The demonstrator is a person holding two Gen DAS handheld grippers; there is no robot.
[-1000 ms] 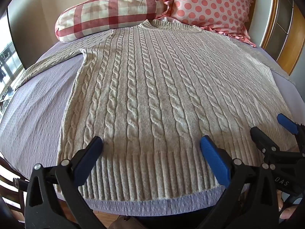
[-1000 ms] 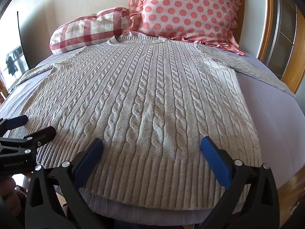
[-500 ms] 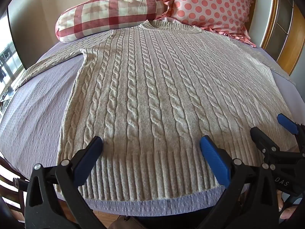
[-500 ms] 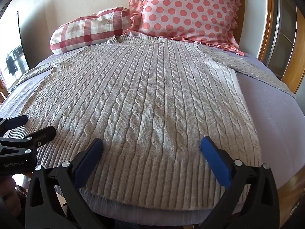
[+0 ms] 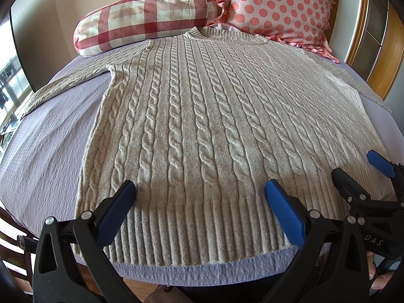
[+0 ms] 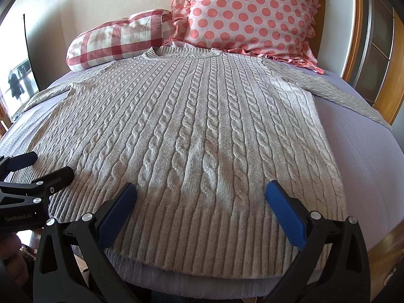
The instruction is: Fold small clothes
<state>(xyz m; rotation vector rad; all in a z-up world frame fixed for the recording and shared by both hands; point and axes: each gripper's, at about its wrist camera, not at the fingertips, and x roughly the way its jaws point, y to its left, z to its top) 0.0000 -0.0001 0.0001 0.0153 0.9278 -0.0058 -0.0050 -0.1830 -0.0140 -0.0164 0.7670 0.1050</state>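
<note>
Sweater: we've got a beige cable-knit sweater spread flat, front up, on the lavender bedspread. Its ribbed hem sits right at the near edge of the bed and the neckline points toward the pillows.

Sleeves: both are stretched out sideways. The one on our left runs off toward the window side, and the one on our right angles toward the wooden bed frame.

Left gripper: our left gripper hangs over the hem with its blue-padded fingers spread wide. Nothing is between them, and we can't tell if the tips are brushing the knit.

Right gripper: our right gripper is the same deal, fingers spread wide over the right half of the hem and gripping nothing.

Side by side: each camera catches the other tool at its edge, so in the left view the right one shows up at the far right, also over the hem.

Pillows: a red-and-white checked bolster and a pink polka-dot pillow with a ruffle lean on the wall, just beside the collar.
</note>
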